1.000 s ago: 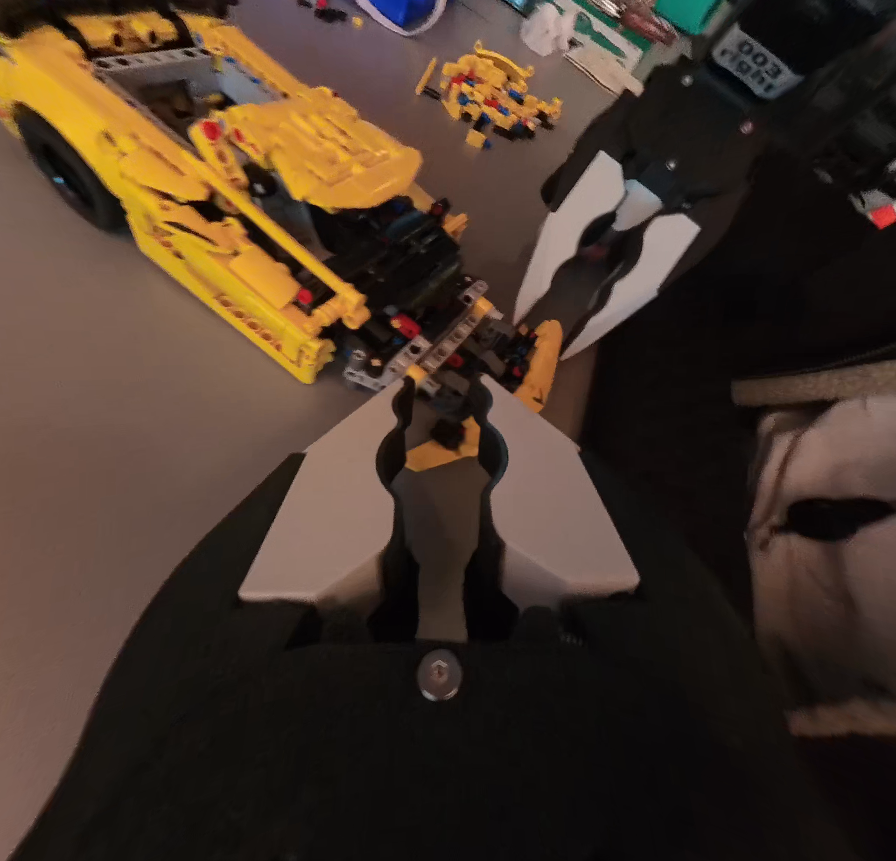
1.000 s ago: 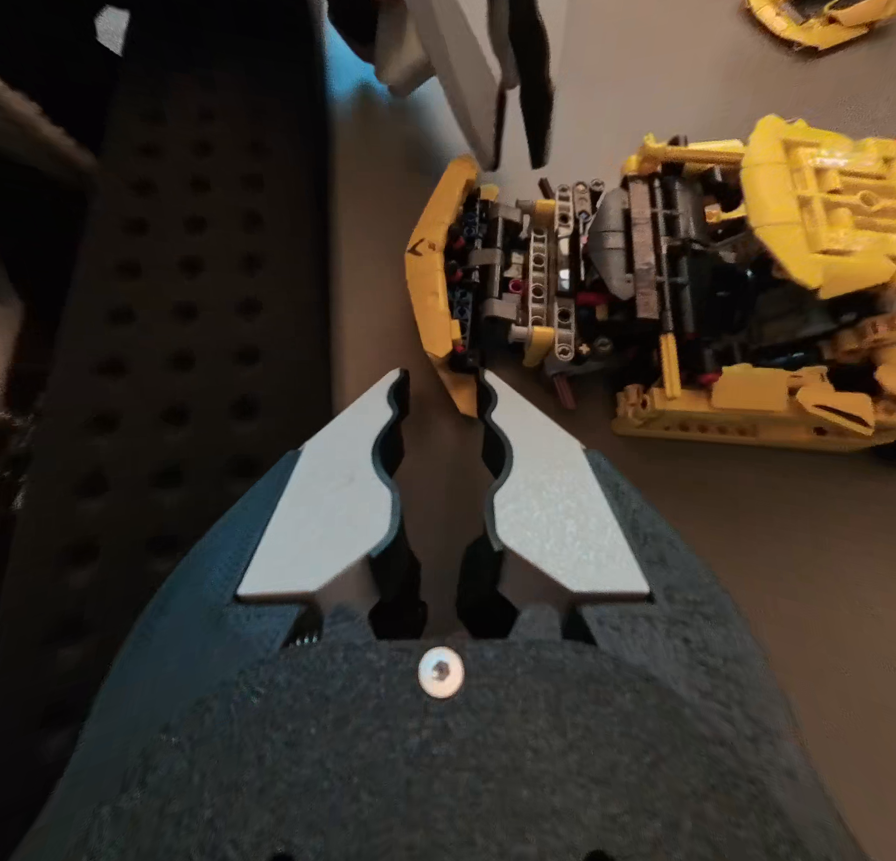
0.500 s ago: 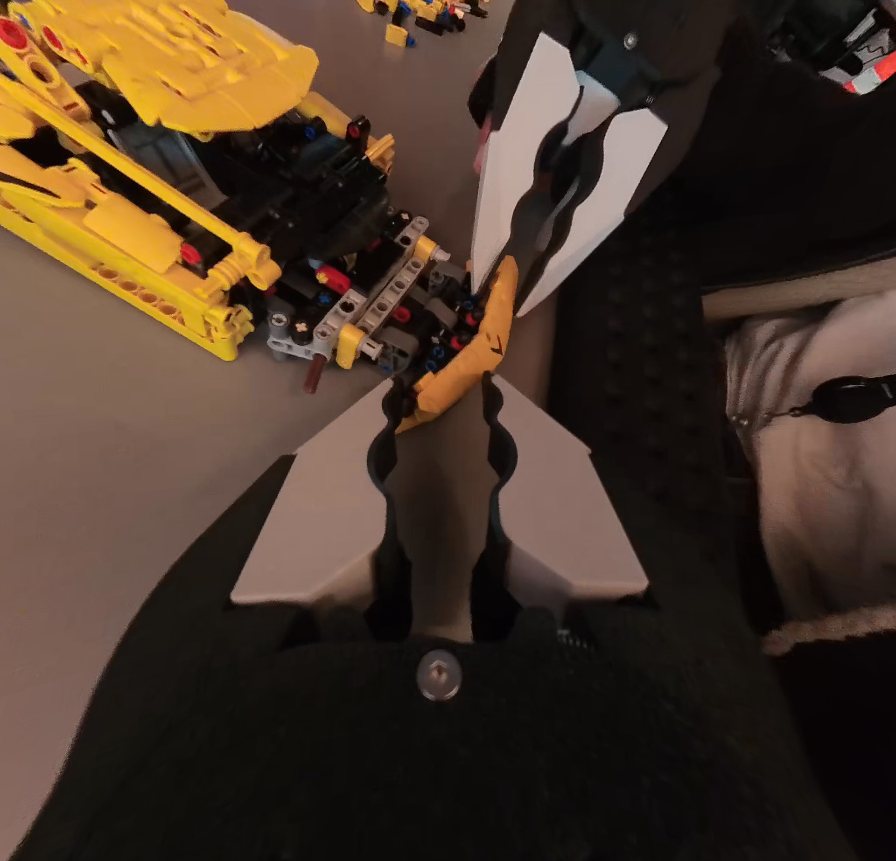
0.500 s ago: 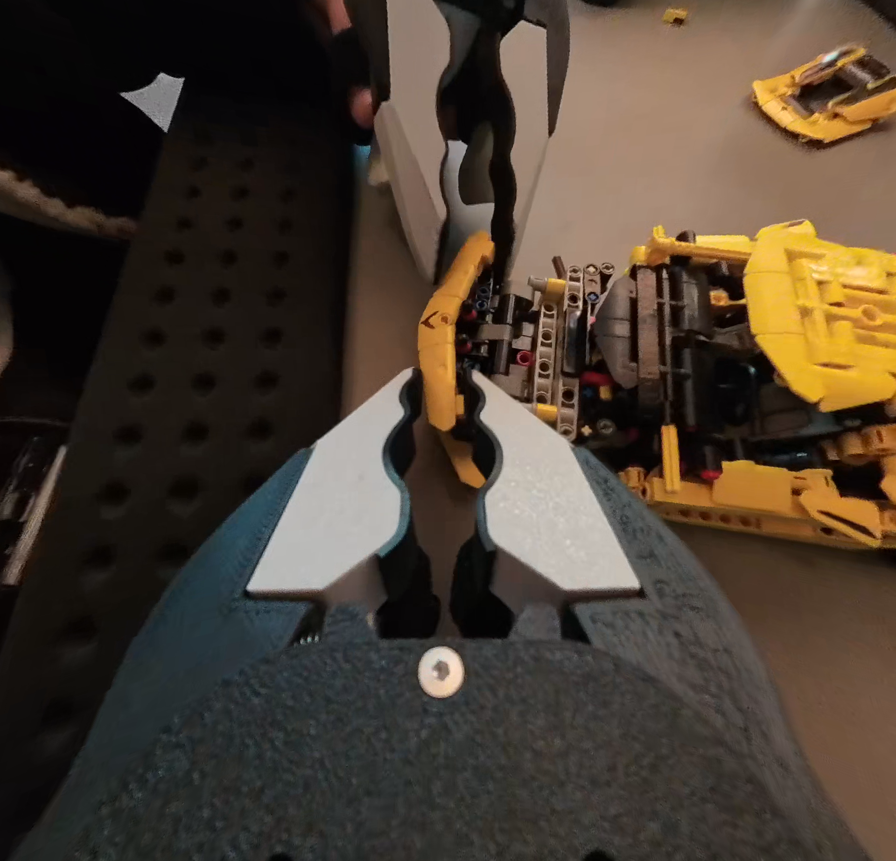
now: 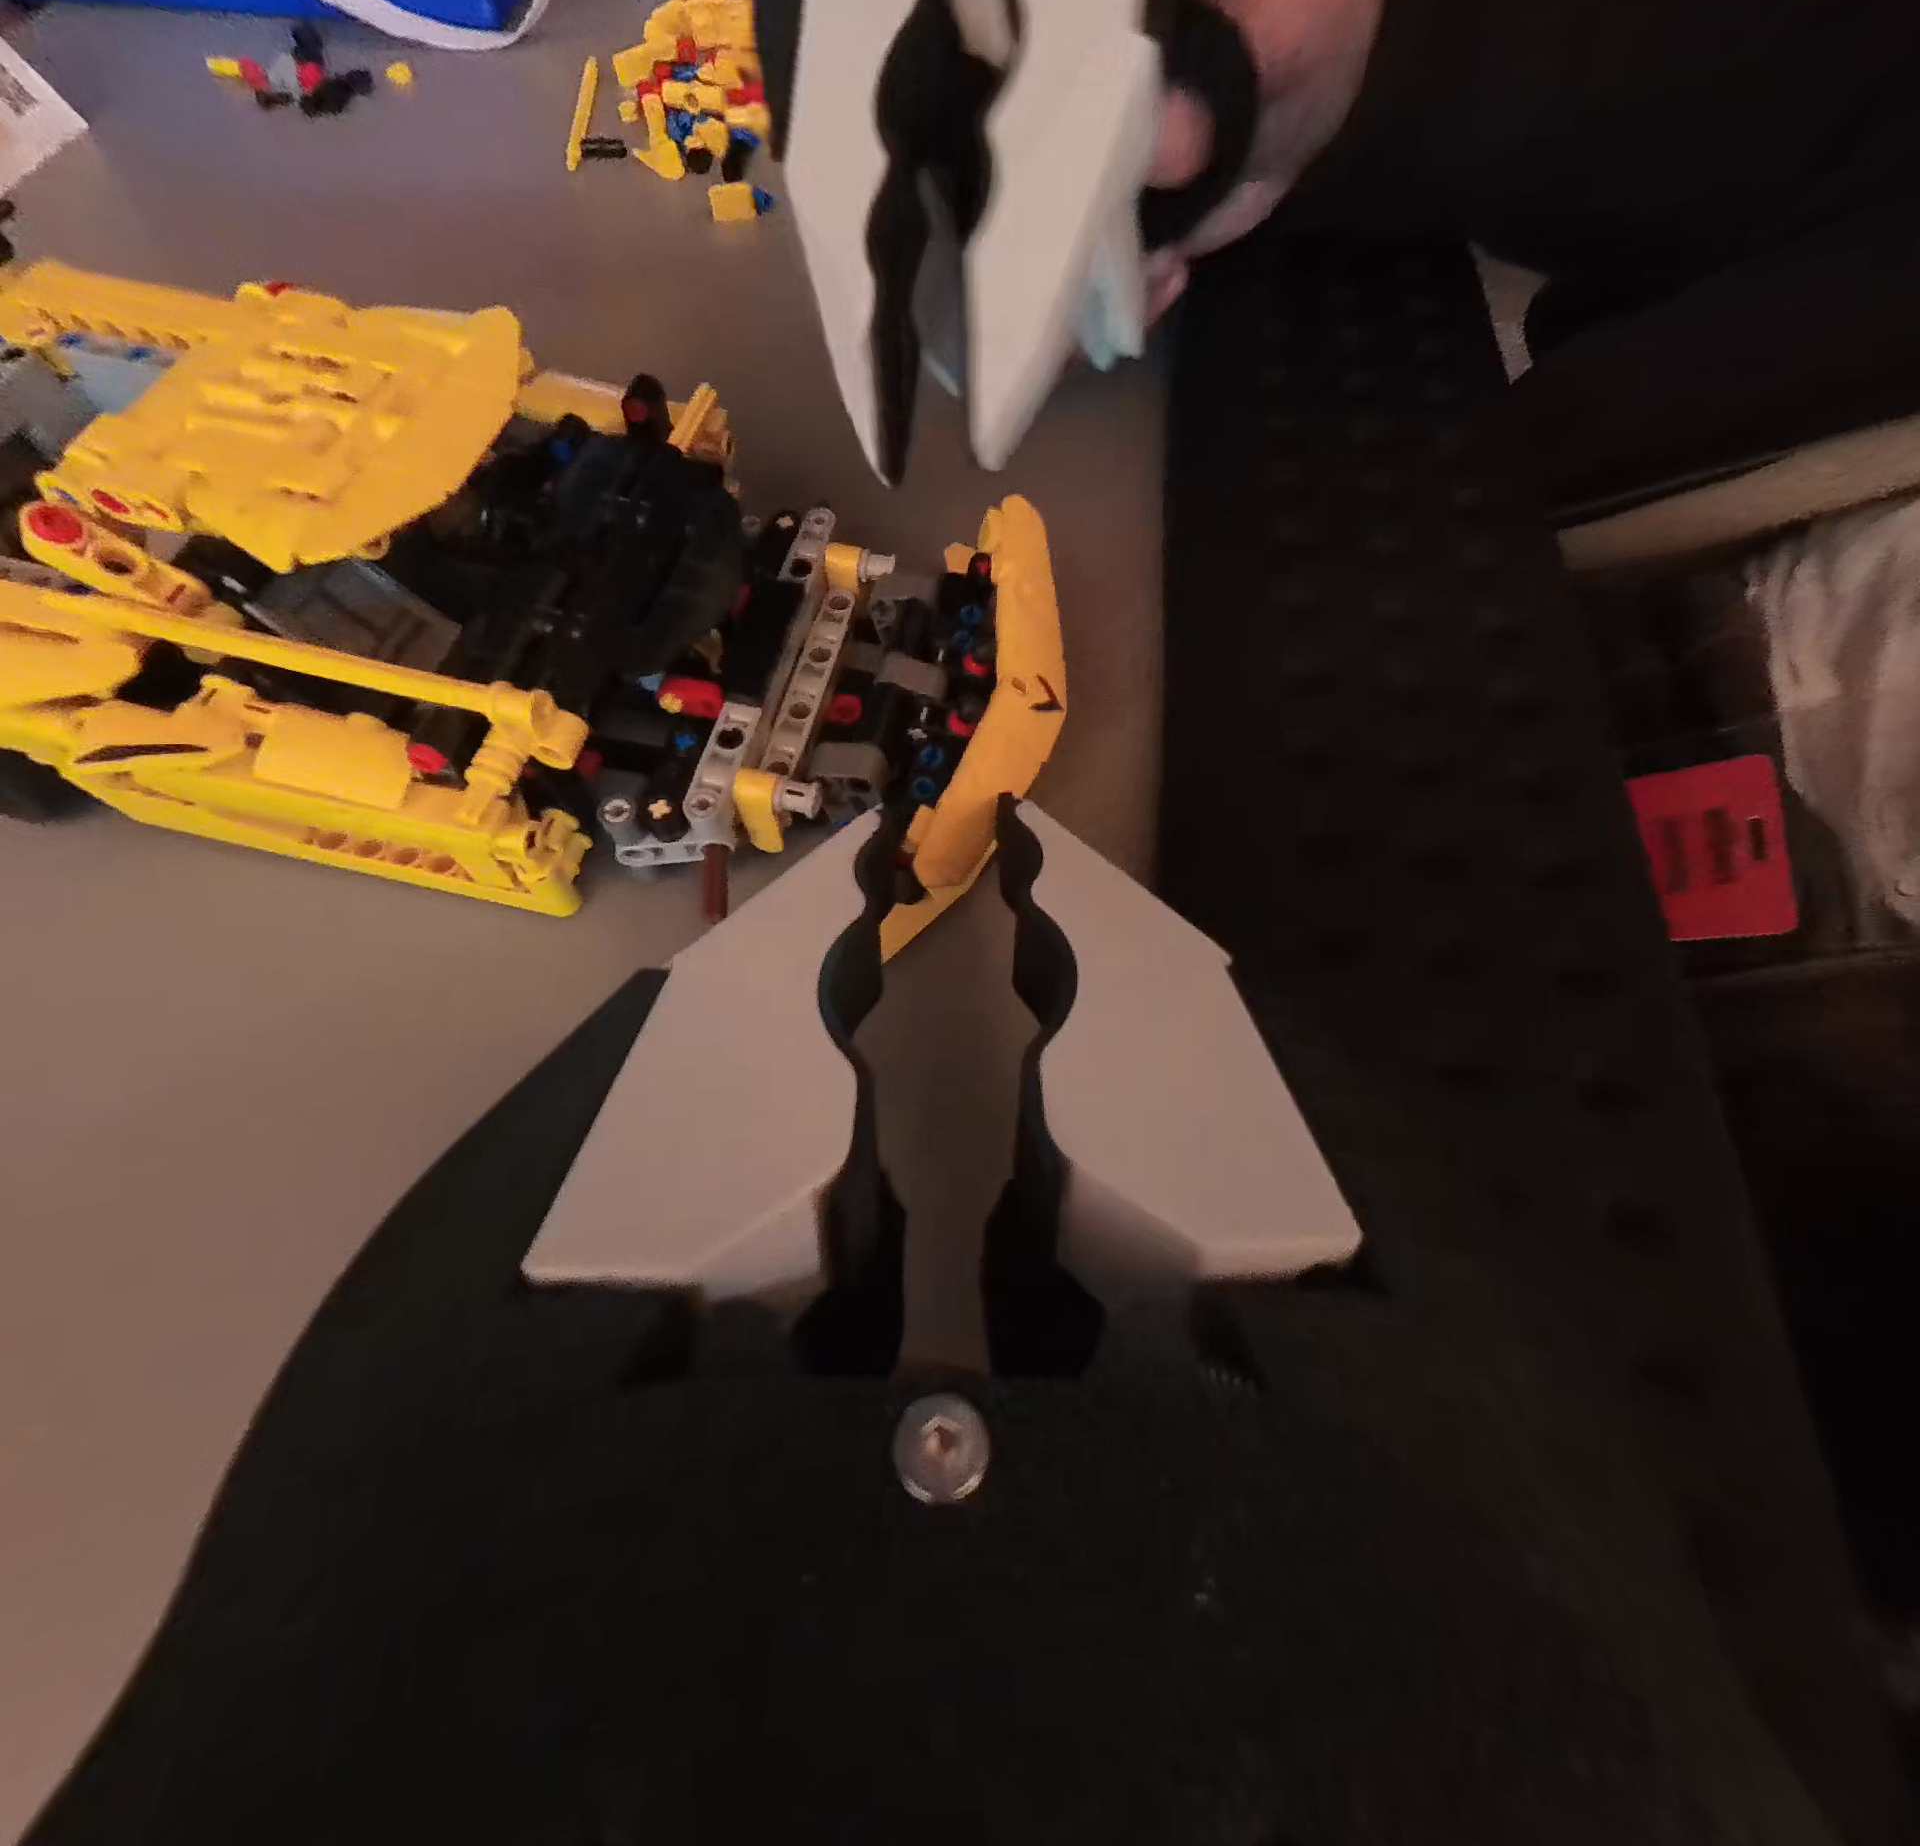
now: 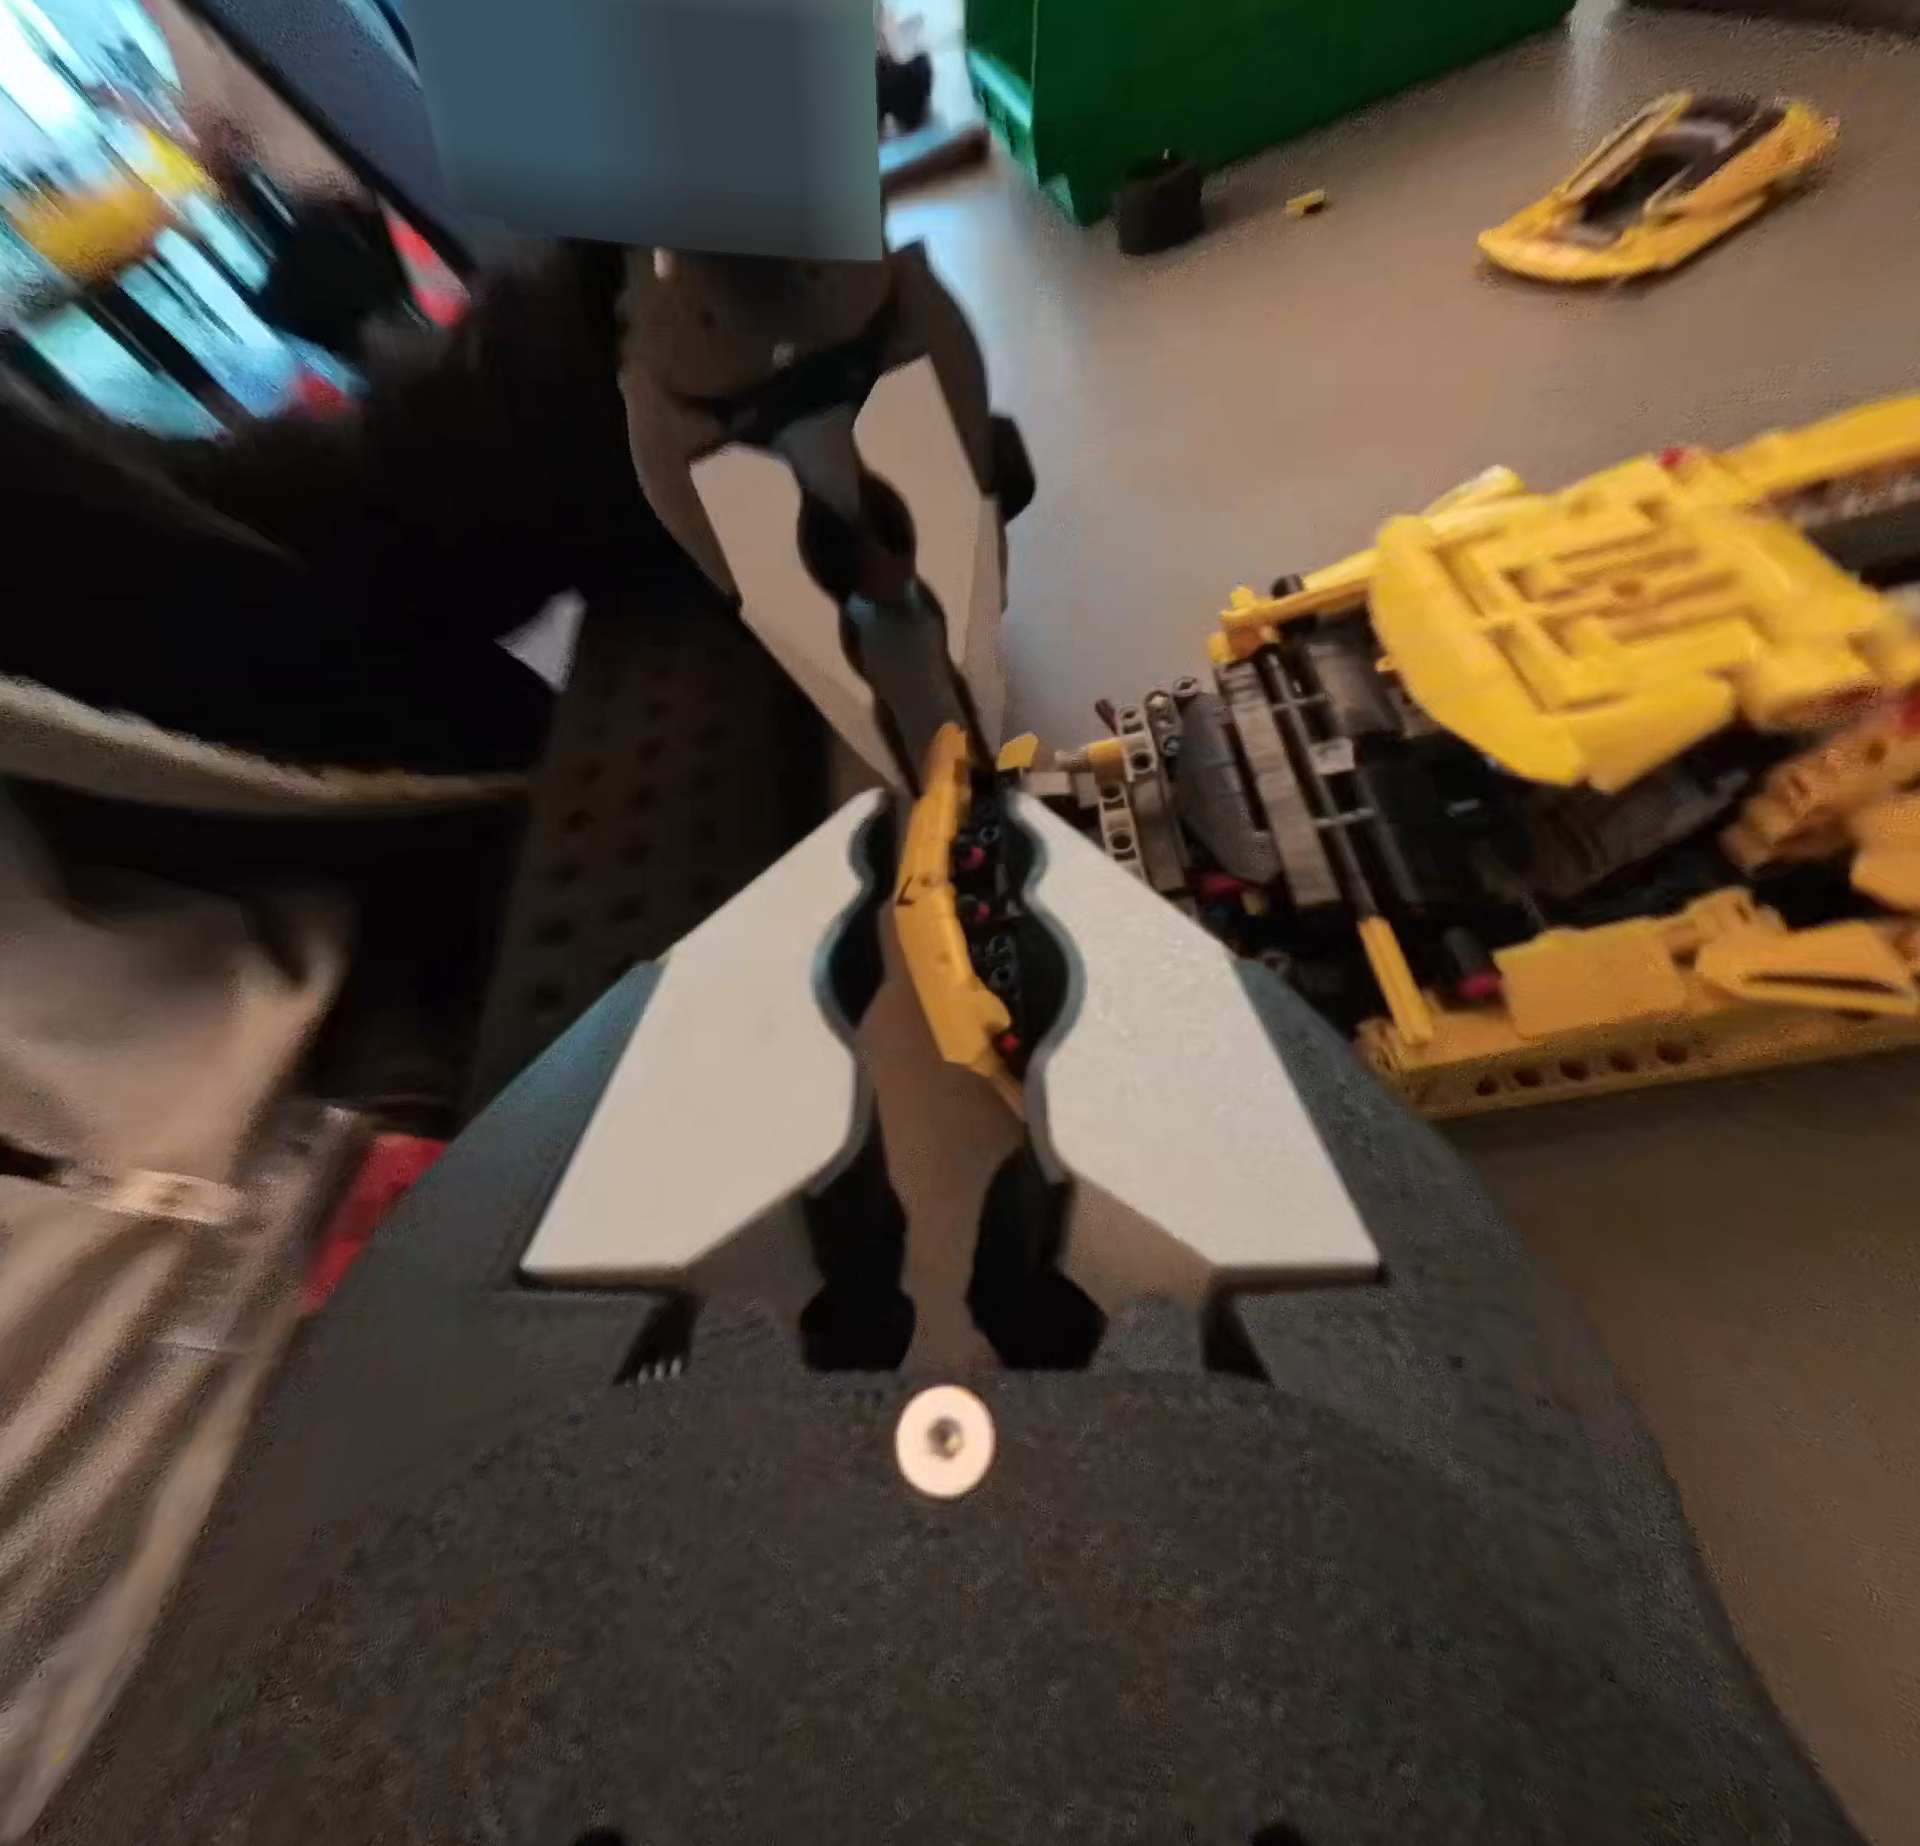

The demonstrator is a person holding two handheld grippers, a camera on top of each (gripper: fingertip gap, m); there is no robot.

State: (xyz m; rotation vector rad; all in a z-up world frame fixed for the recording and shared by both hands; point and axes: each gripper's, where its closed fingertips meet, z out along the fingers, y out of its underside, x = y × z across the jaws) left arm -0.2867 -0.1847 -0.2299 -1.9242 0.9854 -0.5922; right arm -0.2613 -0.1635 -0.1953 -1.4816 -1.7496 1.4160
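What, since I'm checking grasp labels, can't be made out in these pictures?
Left wrist view: whether the left gripper pinches the yellow bumper; its fingers cover the bumper's near end.
Left wrist view: right gripper, motion-blurred, cut off by the top edge.
Right wrist view: yellow car, blurred, cut by the right edge.
Left wrist view: loose pieces, too small.

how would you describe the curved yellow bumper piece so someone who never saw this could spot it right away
Start at the big yellow brick-built car on the grey table. Follow it to the stripped end nearest the table edge, where grey and black beams show. The curved yellow bumper piece caps that end: one smooth arched strip with a small dark mark, its near tip between the left gripper's jaws.
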